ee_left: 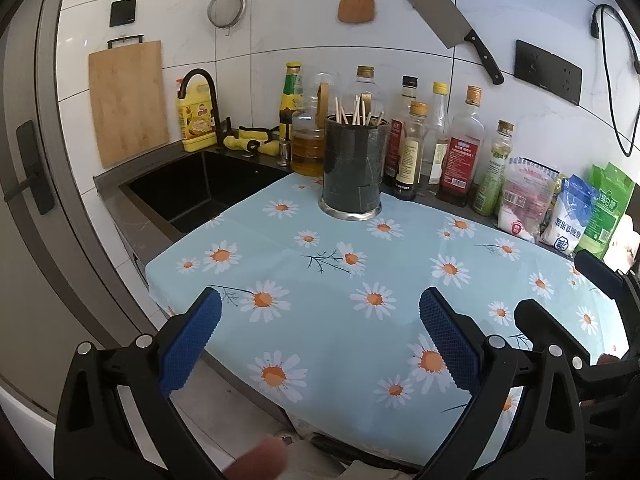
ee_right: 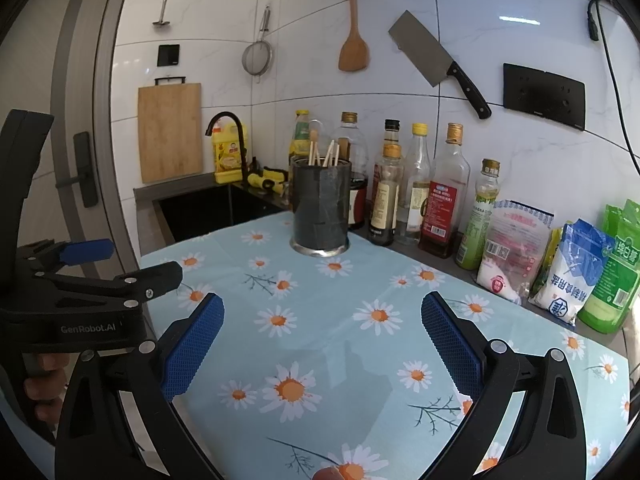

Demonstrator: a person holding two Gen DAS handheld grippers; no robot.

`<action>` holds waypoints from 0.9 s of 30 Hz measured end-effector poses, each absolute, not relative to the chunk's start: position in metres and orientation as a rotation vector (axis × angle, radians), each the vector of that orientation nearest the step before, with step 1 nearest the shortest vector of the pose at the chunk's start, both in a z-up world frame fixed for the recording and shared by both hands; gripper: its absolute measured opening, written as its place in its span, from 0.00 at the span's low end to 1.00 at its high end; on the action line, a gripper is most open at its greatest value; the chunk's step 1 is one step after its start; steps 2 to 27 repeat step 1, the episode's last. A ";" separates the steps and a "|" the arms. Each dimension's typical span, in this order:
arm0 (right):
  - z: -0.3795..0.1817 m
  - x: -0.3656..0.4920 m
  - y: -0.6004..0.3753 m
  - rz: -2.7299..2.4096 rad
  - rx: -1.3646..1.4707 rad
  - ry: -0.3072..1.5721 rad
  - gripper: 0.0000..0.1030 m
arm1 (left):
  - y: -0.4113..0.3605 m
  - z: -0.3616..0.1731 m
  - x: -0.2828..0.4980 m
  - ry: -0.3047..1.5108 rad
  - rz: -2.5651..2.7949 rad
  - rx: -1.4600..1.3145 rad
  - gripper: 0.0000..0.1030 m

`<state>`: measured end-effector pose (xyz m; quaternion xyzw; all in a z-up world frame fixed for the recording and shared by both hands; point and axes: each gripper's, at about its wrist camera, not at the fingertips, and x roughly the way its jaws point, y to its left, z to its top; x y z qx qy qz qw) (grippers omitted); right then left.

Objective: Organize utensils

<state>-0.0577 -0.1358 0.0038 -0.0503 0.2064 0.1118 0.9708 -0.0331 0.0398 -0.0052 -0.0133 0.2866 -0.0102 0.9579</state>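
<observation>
Left hand-held gripper [ee_left: 320, 332] was released, blue pads [ee_left: 188, 348] spread wide with nothing between them, hovering over the near edge of the surface [ee_left: 360, 344]. Right hand-held gripper [ee_right: 322, 338] was the same: jaws apart, empty, blue pads [ee_right: 450, 348] over the floral cloth [ee_right: 320, 320]. The two sat side by side; the right one showed at the right edge of the left wrist view [ee_left: 560, 336], the left one at the left edge of the right wrist view [ee_right: 80, 280], with fingers [ee_right: 44, 384] of the person's hand wrapped around its grip.

The light blue daisy-print cloth covered the surface and was bare in front of both grippers. Utensil holder [ee_left: 351, 172], a dark cylinder on a metal base, stood upright at the far edge of the cloth, well apart from both grippers. Chopsticks [ee_left: 360, 112] stood in it, tips sticking out above the rim and leaning in different directions.

Just behind the holder ran a row of bottles [ee_left: 460, 148] along the wall: oils, sauces, vinegar. Seasoning bags [ee_right: 568, 272] sat to the right of that row. Black sink [ee_left: 192, 192] lay to the left with a dark faucet [ee_left: 200, 88], a yellow detergent jug [ee_left: 194, 124] behind it.

On the tiled wall: cutting board [ee_left: 128, 100], strainer [ee_left: 226, 8], wooden spatula [ee_left: 356, 0], cleaver [ee_left: 448, 20], black outlet panel [ee_left: 548, 70].
</observation>
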 end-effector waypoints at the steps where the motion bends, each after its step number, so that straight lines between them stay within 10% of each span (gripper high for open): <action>1: 0.003 -0.057 -0.135 0.224 -0.101 0.417 0.92 | 0.040 -0.005 -0.033 0.582 -0.020 -0.026 0.94; 27: 0.003 -0.057 -0.135 0.224 -0.101 0.417 0.92 | 0.040 -0.005 -0.033 0.582 -0.020 -0.026 0.94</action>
